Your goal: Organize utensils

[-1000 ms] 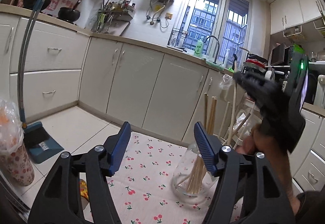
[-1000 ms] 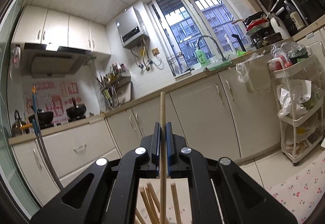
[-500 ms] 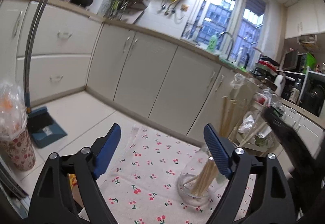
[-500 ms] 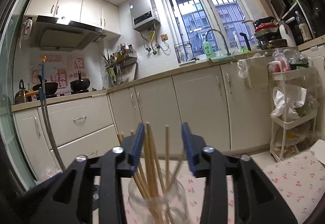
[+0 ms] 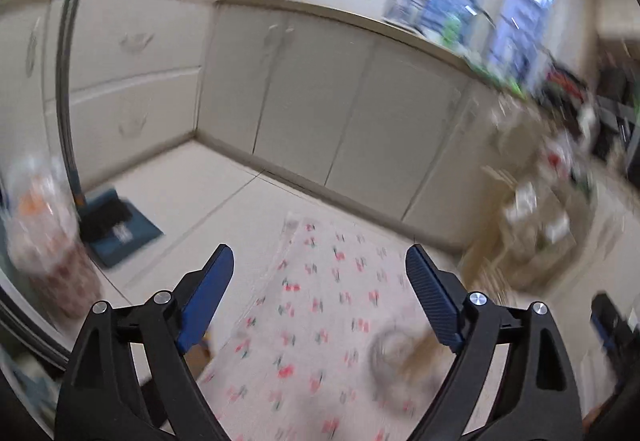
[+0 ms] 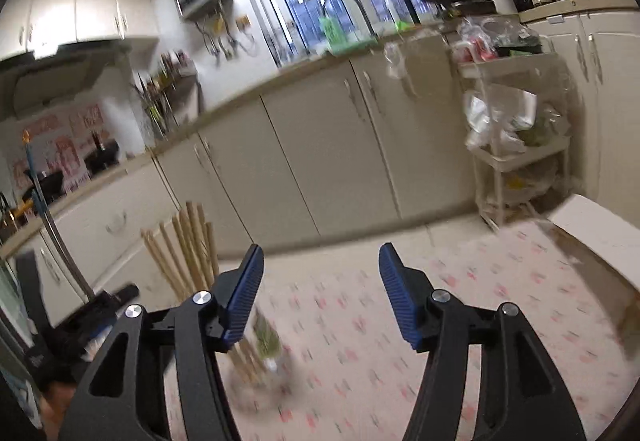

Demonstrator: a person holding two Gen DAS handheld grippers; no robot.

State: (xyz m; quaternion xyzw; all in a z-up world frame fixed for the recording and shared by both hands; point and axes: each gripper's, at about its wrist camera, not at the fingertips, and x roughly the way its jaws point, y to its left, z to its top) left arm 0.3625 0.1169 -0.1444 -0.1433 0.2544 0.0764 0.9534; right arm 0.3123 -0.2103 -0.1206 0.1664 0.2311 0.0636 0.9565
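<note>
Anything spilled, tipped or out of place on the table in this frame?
Nothing stands out. The chopsticks stand bunched in the glass jar, which sits upright on the cherry-print tablecloth. Both views are motion-blurred, so fine detail is unclear.

The left hand-held gripper (image 5: 319, 295) has two matte black plastic arms, each with a triangular cut-out. A pair of round silver screw heads sits near the top of each arm. Each finger ends in a dark blue ribbed pad (image 5: 434, 303), long and slightly tapered. The right hand-held gripper (image 6: 320, 295) is built the same: black cut-out arms, silver screws, and blue pads (image 6: 398, 301) with fine ridges across their inner faces.
</note>
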